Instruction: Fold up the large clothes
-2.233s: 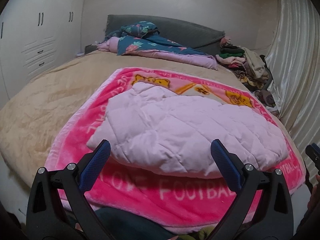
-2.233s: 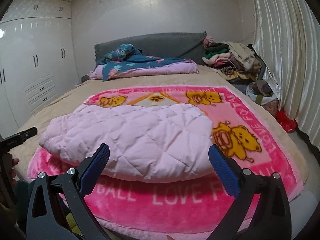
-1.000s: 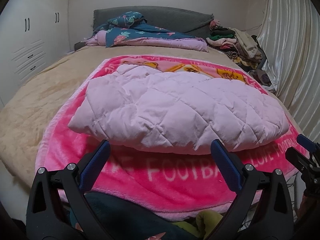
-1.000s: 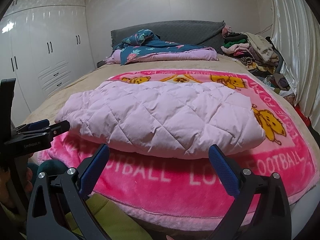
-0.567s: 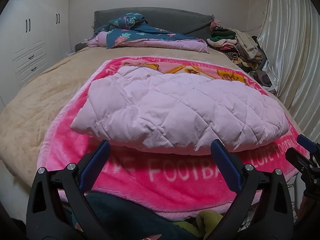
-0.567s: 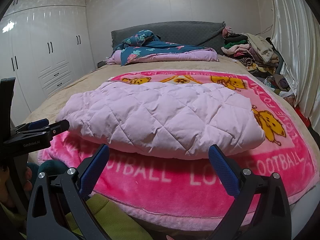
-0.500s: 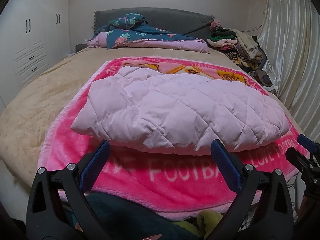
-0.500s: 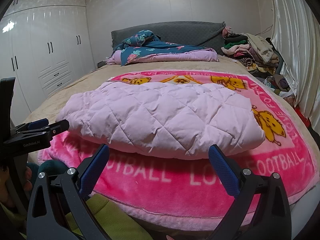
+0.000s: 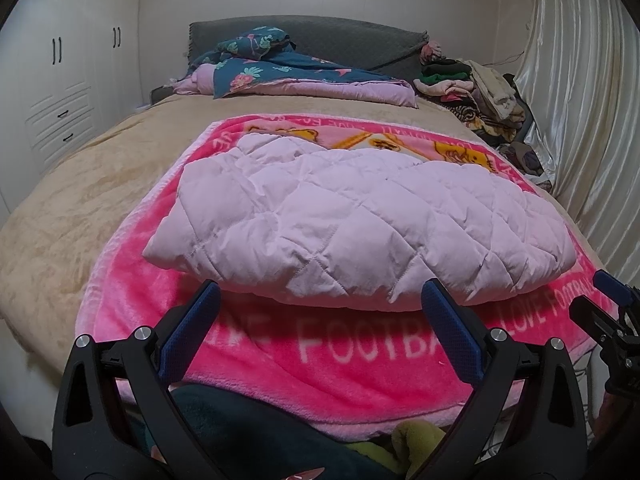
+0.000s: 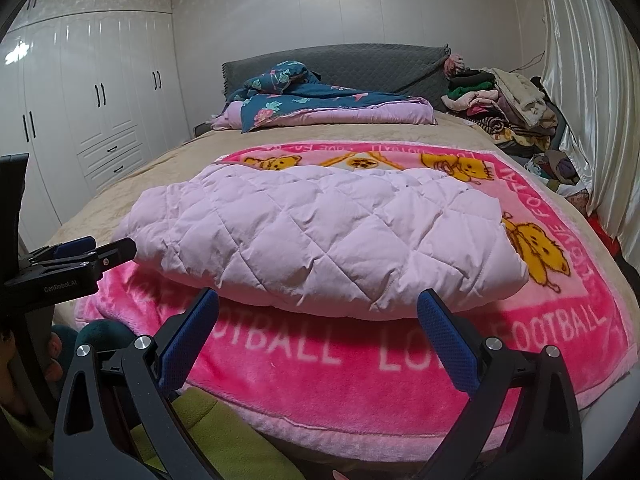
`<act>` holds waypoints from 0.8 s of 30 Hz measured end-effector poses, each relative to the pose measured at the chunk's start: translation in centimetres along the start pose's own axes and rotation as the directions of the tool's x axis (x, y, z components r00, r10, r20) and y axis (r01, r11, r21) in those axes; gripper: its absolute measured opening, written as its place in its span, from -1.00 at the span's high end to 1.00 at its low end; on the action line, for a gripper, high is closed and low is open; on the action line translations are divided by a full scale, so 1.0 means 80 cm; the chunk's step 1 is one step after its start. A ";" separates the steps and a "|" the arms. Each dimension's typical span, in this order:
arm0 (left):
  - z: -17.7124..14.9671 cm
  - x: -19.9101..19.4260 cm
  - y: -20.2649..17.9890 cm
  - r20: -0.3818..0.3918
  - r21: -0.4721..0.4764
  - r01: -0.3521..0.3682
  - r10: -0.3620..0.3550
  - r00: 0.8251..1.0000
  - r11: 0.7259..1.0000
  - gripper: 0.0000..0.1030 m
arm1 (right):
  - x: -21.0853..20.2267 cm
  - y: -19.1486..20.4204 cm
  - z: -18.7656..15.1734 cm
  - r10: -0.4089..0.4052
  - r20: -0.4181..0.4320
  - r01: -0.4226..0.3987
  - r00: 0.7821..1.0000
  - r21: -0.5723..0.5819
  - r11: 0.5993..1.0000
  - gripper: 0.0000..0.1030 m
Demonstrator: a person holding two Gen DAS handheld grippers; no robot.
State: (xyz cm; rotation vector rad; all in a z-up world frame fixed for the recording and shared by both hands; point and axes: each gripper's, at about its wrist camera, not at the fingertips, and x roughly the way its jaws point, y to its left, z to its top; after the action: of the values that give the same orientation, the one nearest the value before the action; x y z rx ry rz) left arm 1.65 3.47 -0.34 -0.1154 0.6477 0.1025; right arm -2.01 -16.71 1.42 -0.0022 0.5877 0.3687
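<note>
Left wrist view
Left tool (image 9: 318,306): jaws spread wide, nothing between them, held at the foot of the bed (image 9: 80,184), short of the fabric.
Quilted garment (image 9: 360,220): pale lilac, folded into a puffy rectangle, lying across the middle of the pink blanket (image 9: 352,344); its near edge sits just beyond the blue fingertips (image 9: 200,312).
Right tool (image 9: 612,300): only its tip shows at the right edge, beside the garment's right corner; not touching it as far as can be seen.
Background: floral bedding (image 9: 288,76) at the grey headboard, a clothes pile (image 9: 472,88) on the far right.

Right wrist view
Right tool (image 10: 318,308): jaws wide apart, empty, facing the garment's near edge.
Quilted garment (image 10: 320,232): rests on the blanket lettered "FOOTBALL".
Left tool (image 10: 92,256): seen sidelong at the left, its tip close to the garment's left corner; contact cannot be told.
Wardrobe (image 10: 100,100): white, along the left wall.
</note>
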 end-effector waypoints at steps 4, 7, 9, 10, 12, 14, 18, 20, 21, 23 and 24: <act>-0.001 0.001 0.000 0.001 0.003 0.000 0.000 1.000 1.000 -0.82 | 0.000 0.000 0.000 -0.001 0.000 0.001 1.000 0.000 1.000 -0.92; 0.000 0.000 0.000 0.002 0.004 -0.002 0.002 1.000 1.000 -0.82 | -0.001 0.000 0.002 -0.004 0.000 0.004 1.000 0.000 1.000 -0.92; -0.001 0.001 0.000 0.001 0.001 0.000 0.000 1.000 1.000 -0.82 | -0.001 0.000 0.002 -0.005 0.000 0.005 1.000 0.000 1.000 -0.92; -0.001 0.001 0.000 0.002 0.001 0.001 -0.001 1.000 1.000 -0.82 | -0.001 0.000 0.002 -0.004 0.000 0.004 1.000 -0.001 1.000 -0.92; 0.000 0.000 0.000 0.002 0.001 -0.001 0.001 1.000 1.000 -0.82 | -0.001 0.000 0.002 -0.004 0.000 0.004 1.000 0.000 1.000 -0.92; 0.001 -0.001 0.001 0.004 0.001 -0.001 0.001 1.000 1.000 -0.82 | -0.001 0.000 0.002 -0.005 0.000 0.005 1.000 -0.001 1.000 -0.92; 0.001 -0.001 0.000 0.003 0.003 -0.002 0.002 1.000 1.000 -0.82 | -0.001 0.000 0.002 -0.005 0.001 0.005 1.000 -0.002 1.000 -0.92; 0.002 -0.002 0.001 0.005 0.006 -0.007 0.007 1.000 1.000 -0.82 | -0.001 0.000 0.002 -0.004 0.001 0.004 1.000 0.000 1.000 -0.92; 0.002 -0.003 0.001 0.005 0.005 -0.007 0.007 1.000 1.000 -0.82 | -0.001 0.000 0.002 -0.005 0.001 0.005 1.000 -0.001 1.000 -0.92; 0.003 -0.004 0.002 0.006 0.005 -0.006 0.006 1.000 1.000 -0.82 | -0.002 0.000 0.002 -0.006 0.001 0.006 1.000 -0.001 1.000 -0.92; 0.004 -0.004 0.002 0.005 0.006 -0.008 0.008 1.000 1.000 -0.82 | -0.002 0.000 0.002 -0.006 0.001 0.006 1.000 -0.001 1.000 -0.92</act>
State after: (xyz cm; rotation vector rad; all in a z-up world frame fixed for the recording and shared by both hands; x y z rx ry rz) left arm 1.56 3.64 0.05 -0.1068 0.6433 0.1080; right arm -2.04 -16.76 1.65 -0.0046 0.5866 0.3633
